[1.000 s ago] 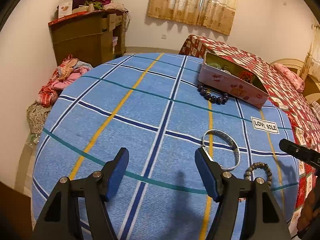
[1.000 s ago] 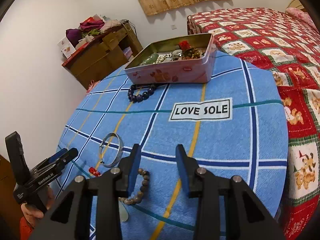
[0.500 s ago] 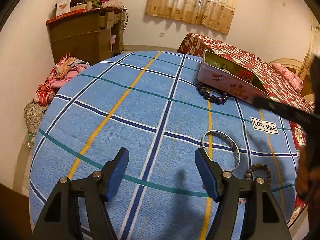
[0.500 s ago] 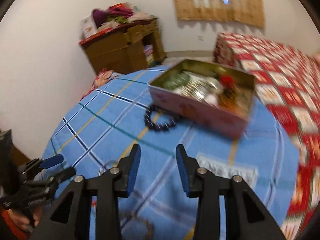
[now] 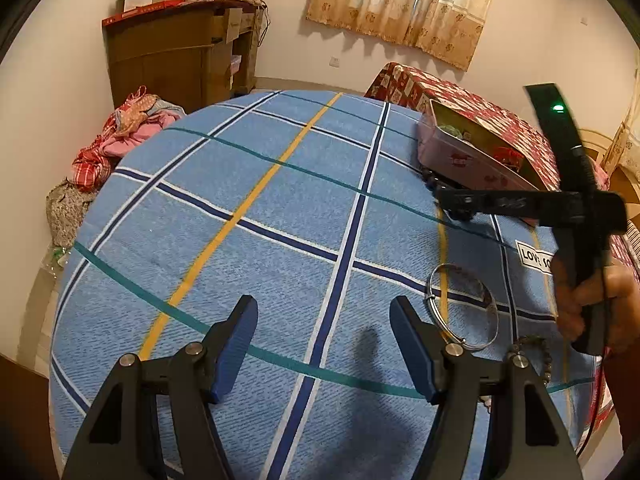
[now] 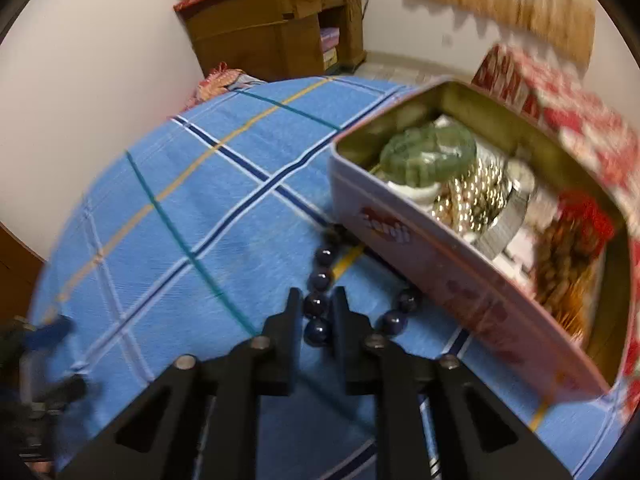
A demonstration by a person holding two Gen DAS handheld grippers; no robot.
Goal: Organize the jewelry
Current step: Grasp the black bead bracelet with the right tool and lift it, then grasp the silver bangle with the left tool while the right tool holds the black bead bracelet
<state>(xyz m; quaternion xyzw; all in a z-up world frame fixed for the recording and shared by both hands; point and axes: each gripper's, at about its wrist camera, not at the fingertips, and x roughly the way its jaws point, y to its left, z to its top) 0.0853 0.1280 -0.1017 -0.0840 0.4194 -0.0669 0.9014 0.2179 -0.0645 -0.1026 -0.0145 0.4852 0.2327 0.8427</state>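
Blue checked cloth [image 5: 280, 220] fills the left wrist view, where the left gripper [image 5: 324, 344] hangs with jaws wide and empty. The silver bangle [image 5: 464, 312] lies beside it, and the brown bead bracelet [image 5: 532, 344] is half hidden behind a finger. In the right wrist view, the right gripper [image 6: 316, 312], a second ago well back, now has narrow jaws straddling the dark bead bracelet [image 6: 320, 280] against the tin [image 6: 420, 248]; a pickup looks imminent. Blur hides whether the pads touch.
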